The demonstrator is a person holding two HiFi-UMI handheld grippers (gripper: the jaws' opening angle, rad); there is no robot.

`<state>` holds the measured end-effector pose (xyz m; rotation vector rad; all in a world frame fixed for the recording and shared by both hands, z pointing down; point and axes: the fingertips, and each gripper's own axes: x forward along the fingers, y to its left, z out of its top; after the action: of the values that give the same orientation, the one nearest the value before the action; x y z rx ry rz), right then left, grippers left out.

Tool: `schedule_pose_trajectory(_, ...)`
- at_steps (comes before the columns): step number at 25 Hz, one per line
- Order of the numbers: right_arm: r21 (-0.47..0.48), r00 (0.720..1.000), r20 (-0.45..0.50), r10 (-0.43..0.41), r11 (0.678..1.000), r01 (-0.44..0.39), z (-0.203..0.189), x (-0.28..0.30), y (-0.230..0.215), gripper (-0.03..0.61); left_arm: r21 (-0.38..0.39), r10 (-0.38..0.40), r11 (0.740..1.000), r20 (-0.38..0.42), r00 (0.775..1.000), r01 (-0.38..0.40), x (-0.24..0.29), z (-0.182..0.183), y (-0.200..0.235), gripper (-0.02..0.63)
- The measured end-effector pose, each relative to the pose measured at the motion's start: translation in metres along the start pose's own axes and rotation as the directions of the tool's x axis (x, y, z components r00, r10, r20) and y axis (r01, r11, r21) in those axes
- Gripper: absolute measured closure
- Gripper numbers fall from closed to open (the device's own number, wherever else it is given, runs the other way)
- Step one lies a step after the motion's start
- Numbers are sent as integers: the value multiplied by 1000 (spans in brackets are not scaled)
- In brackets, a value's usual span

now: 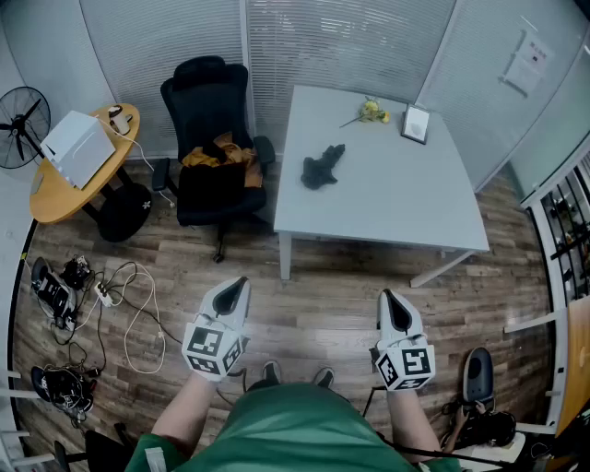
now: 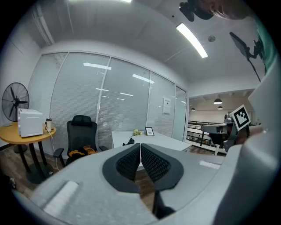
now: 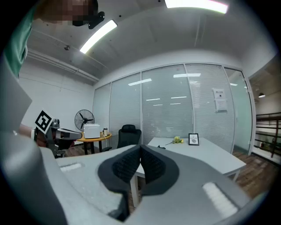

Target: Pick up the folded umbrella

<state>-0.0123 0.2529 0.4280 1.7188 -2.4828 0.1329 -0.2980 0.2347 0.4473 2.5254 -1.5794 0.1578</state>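
On white table (image 1: 406,203), folded umbrella (image 1: 322,167); office chair (image 1: 210,101) alongside

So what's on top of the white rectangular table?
A dark folded umbrella, a yellow flower and a small black-framed picture; the tabletop under the umbrella is covered.

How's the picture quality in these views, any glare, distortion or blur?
Head view: evenly lit, sharp, walls bowed by the wide lens, the folded umbrella a dark shape on the white table. Left gripper view: strong fisheye, black corners, ceiling light strip blown out. Right gripper view: same fisheye, ceiling lamp glaring.
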Motion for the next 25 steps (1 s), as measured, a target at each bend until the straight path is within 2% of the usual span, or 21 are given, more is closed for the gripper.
schedule_pose_trajectory(7, -11, 1000, -12, -6, 1000, 6, 0, 2, 11, 575, -10, -10, 1000, -2, 1000, 10, -9, -2, 9, 601)
schedule_pose_trajectory(13, 23, 998, -4, -62, 998, 62, -3, 2, 16, 575, -19, -43, 999, -9, 999, 43, -10, -9, 27, 601)
schedule_pose_trajectory(17, 36, 996, -34, -88, 995, 89, -12, 4, 15, 575, -29, -59, 998, -31, 998, 58, -3, -16, 35, 601)
schedule_pose_trajectory(25, 64, 997, -52, -60, 996, 63, -24, 46, -26, 575, -28, -46, 999, -44, 998, 45, 51, -12, 30, 601)
